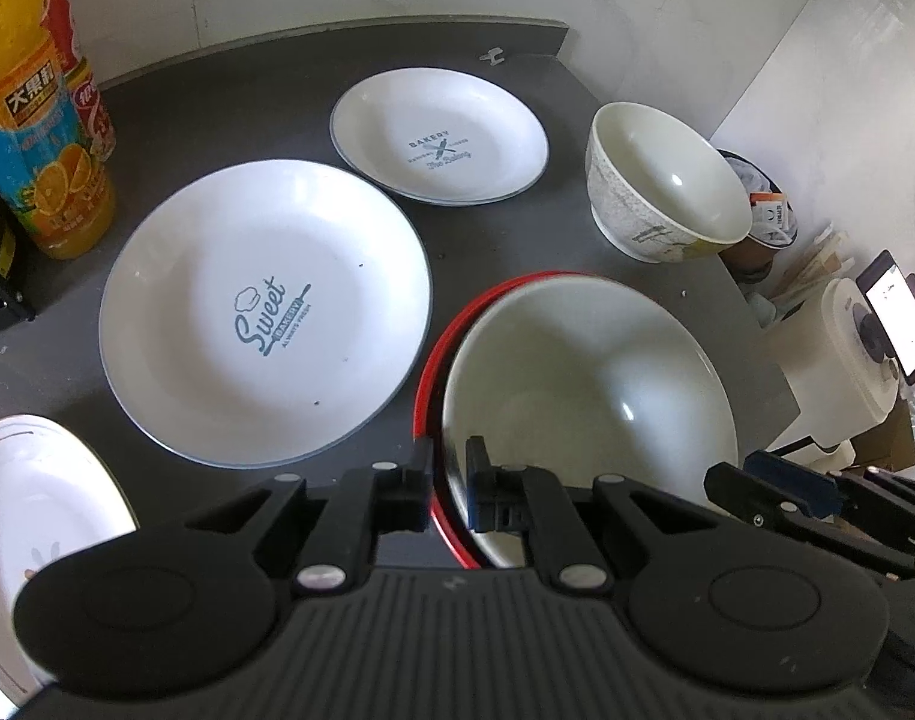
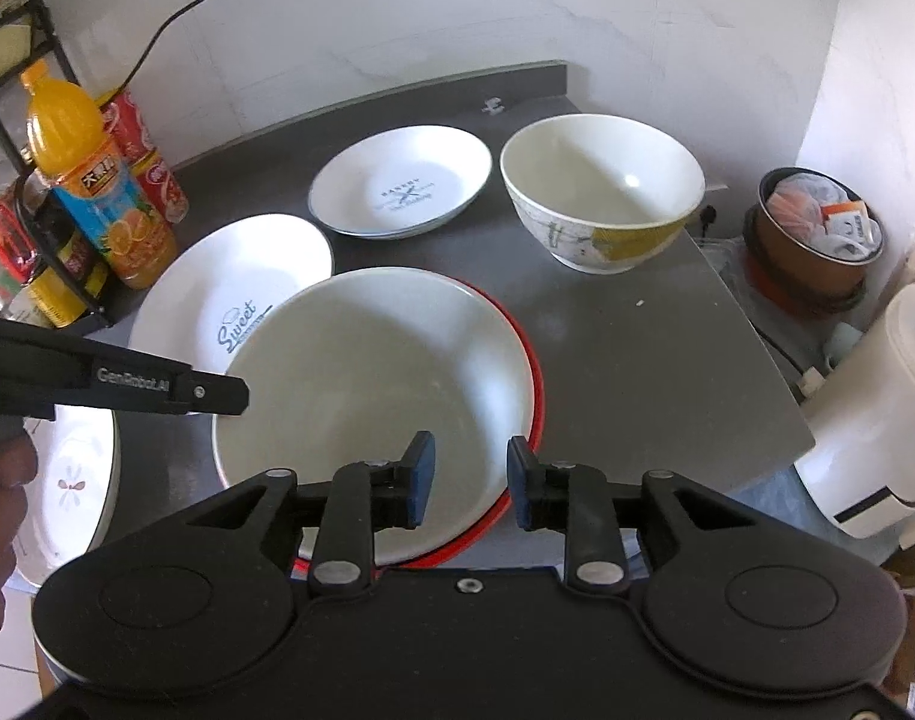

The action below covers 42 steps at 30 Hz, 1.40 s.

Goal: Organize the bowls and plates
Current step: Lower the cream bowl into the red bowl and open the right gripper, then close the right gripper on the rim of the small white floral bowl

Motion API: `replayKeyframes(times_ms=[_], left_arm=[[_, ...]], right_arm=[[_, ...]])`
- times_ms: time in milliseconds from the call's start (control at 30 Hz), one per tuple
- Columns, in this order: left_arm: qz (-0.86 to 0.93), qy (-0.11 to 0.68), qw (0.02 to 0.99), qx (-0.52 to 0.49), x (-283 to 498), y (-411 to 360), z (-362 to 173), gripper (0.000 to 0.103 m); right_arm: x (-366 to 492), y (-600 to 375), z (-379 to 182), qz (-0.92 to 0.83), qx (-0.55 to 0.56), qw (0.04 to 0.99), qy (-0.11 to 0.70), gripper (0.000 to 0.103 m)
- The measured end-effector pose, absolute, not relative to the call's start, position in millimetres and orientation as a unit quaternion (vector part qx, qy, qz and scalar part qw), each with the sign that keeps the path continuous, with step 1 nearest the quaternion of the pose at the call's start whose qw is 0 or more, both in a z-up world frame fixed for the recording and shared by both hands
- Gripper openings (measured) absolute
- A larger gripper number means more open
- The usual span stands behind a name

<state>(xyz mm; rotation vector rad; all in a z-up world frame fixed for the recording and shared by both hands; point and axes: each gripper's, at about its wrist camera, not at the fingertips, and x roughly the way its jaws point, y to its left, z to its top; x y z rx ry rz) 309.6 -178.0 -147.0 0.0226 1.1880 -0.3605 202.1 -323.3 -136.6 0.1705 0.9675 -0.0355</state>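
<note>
A white bowl (image 1: 589, 372) (image 2: 367, 372) sits nested inside a red-rimmed bowl (image 1: 424, 372) (image 2: 532, 360) on the dark table (image 1: 229, 102) (image 2: 625, 360). My left gripper (image 1: 448, 480) is shut on their near-left rims, one finger outside the red rim and one inside the white bowl; its arm (image 2: 157, 387) reaches in from the left. My right gripper (image 2: 470, 480) (image 1: 757, 480) stands open at the near-right rim. Beyond lie a large "Sweet" plate (image 1: 265, 312) (image 2: 217, 288), a small "Bakery" plate (image 1: 439, 132) (image 2: 397, 180) and a patterned bowl (image 1: 667, 180) (image 2: 601, 180).
A flowered white plate (image 1: 25, 492) (image 2: 73, 468) lies at the near left. An orange juice bottle (image 1: 37, 138) (image 2: 97, 192) and red can (image 2: 148, 162) stand by a black rack at the left. Off the table's right edge are a bin (image 2: 817, 228) and a white appliance (image 2: 877, 420).
</note>
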Motion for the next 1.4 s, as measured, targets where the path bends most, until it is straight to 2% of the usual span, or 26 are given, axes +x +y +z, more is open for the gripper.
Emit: replayKeyframes(times_ms=[167, 233, 333, 400, 467, 567, 767, 1400], left_arm=[[-0.167, 0.551, 0.817, 0.021, 311.0, -182.7, -135.9, 0.012], [-0.167, 0.547, 0.82, 0.026, 312.8, -186.7, -129.8, 0.016], [-0.171, 0.538, 0.825, 0.03, 317.1, -194.3, -121.8, 0.027], [-0.169, 0.533, 0.829, 0.03, 320.2, -199.9, -117.2, 0.037], [-0.165, 0.527, 0.833, 0.029, 324.4, -205.6, -114.2, 0.044], [-0.158, 0.518, 0.84, 0.032, 330.3, -215.8, -110.5, 0.048], [-0.147, 0.516, 0.844, 0.029, 345.5, -236.6, -111.9, 0.052], [-0.121, 0.524, 0.843, 0.008, 410.3, -307.8, -134.0, 0.052]], right_arm=[[200.3, -335.6, -125.1, -0.012, 0.099, 0.89, 0.445, 0.033], [200.9, -342.3, -122.2, -0.013, 0.105, 0.893, 0.438, 0.033], [204.7, -354.8, -119.4, -0.016, 0.121, 0.894, 0.43, 0.034], [207.7, -363.0, -117.6, -0.017, 0.13, 0.896, 0.423, 0.039], [210.4, -369.6, -116.0, -0.018, 0.131, 0.9, 0.416, 0.047], [216.3, -379.8, -116.3, -0.017, 0.136, 0.901, 0.411, 0.048], [230.7, -406.5, -120.3, -0.016, 0.156, 0.9, 0.406, 0.05], [300.4, -485.1, -146.2, -0.012, 0.179, 0.894, 0.41, 0.05]])
